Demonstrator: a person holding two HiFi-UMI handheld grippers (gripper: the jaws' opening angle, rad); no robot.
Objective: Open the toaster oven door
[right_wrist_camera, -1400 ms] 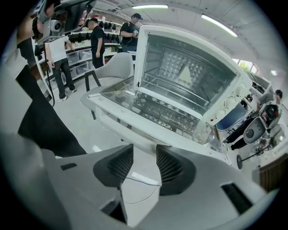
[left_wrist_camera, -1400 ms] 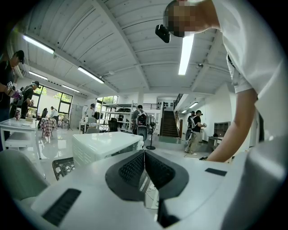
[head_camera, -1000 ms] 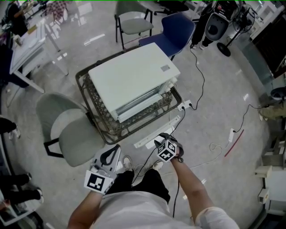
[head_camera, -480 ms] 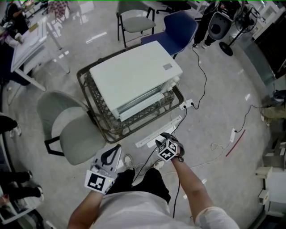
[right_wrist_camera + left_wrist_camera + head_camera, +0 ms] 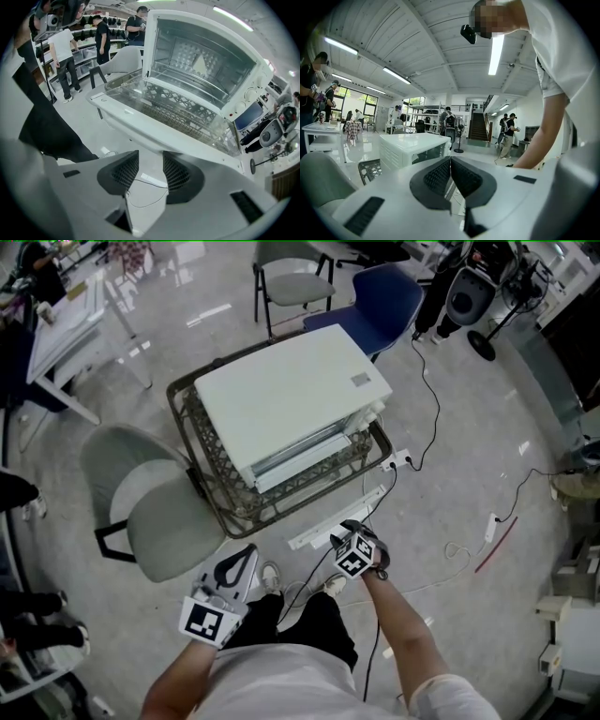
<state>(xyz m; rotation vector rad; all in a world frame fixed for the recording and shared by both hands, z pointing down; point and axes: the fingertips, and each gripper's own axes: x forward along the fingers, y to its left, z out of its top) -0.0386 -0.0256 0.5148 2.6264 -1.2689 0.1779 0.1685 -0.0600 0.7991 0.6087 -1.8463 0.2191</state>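
I wear a white short-sleeved shirt (image 5: pixel 272 682) with dark trousers (image 5: pixel 311 620) just beyond its hem. Out past the shirt, my left gripper (image 5: pixel 450 164) and right gripper (image 5: pixel 150 171) are pale grey shells with black ribbed pads (image 5: pixel 124 173), each bearing a black-and-white marker cube (image 5: pixel 206 620).

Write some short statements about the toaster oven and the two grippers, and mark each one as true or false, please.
1. The door of the toaster oven is folded down, and the inside is open to view. True.
2. The right gripper has its jaws closed on the door. False: its jaws are apart, with only floor and a thin cable seen between them.
3. The left gripper has its jaws together with nothing between them. True.
4. The toaster oven stands directly on the floor. False: it sits in a black wire basket.
5. A grey chair stands beside the wire basket. True.
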